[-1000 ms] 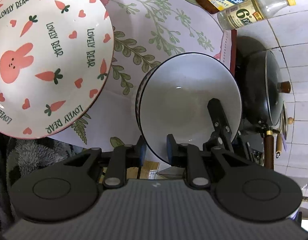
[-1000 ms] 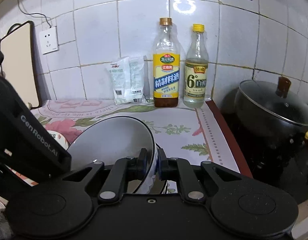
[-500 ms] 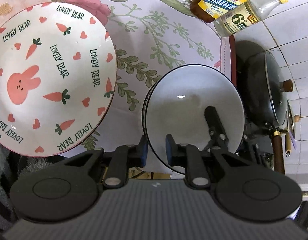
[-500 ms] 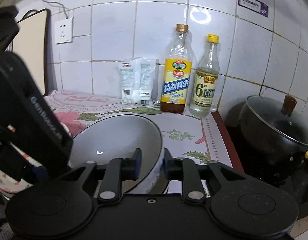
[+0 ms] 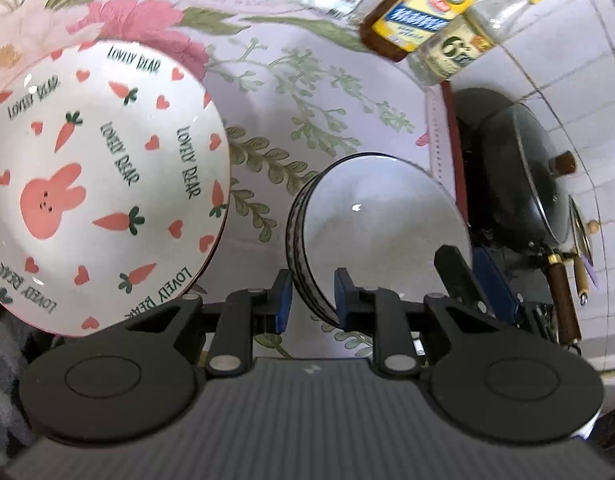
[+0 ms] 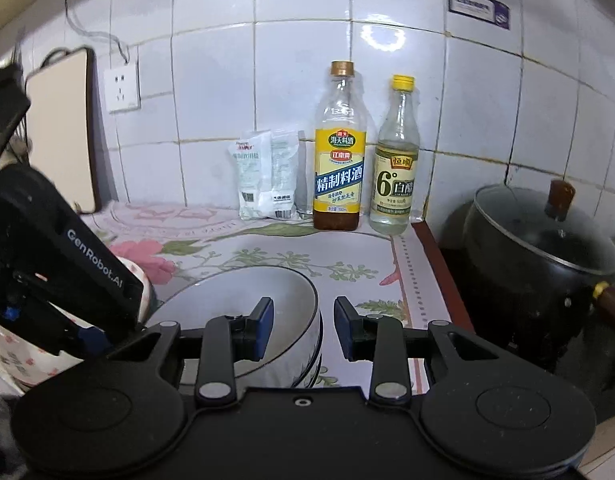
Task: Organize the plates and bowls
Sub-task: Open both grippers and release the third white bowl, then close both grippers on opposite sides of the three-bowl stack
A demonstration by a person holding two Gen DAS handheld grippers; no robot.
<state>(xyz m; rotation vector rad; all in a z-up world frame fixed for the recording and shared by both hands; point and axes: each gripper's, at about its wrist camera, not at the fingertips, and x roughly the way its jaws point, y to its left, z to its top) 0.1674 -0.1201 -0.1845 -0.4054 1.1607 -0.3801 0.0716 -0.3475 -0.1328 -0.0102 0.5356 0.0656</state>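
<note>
Blue pads on my left gripper (image 5: pixel 313 300) stand apart, one on each side of the near rim of the grey bowl (image 5: pixel 379 224), clamping nothing. My right gripper (image 6: pixel 303 330) is parted too, astride the same bowl's opposite rim, one pad inside and one outside. Neither holds it; I judge it rests on the floral cloth (image 5: pixel 307 92), with what looks like a second dark rim nested under it, though I cannot be sure.

Just to the left lies the bunny plate (image 5: pixel 91 184), white with pink rabbit and carrots, near the bowl but not touching. Beyond, against the tiled wall (image 6: pixel 211 80), stand a cooking wine bottle (image 6: pixel 340 168), a vinegar bottle (image 6: pixel 396 168) and small packets (image 6: pixel 267 176). A lidded black pot (image 6: pixel 535 264) sits to the right.

Risk, as I judge it: drawing either gripper away at an angle could catch a pad on the rim and tip or drag the bowl toward the plate or the counter's near edge.
</note>
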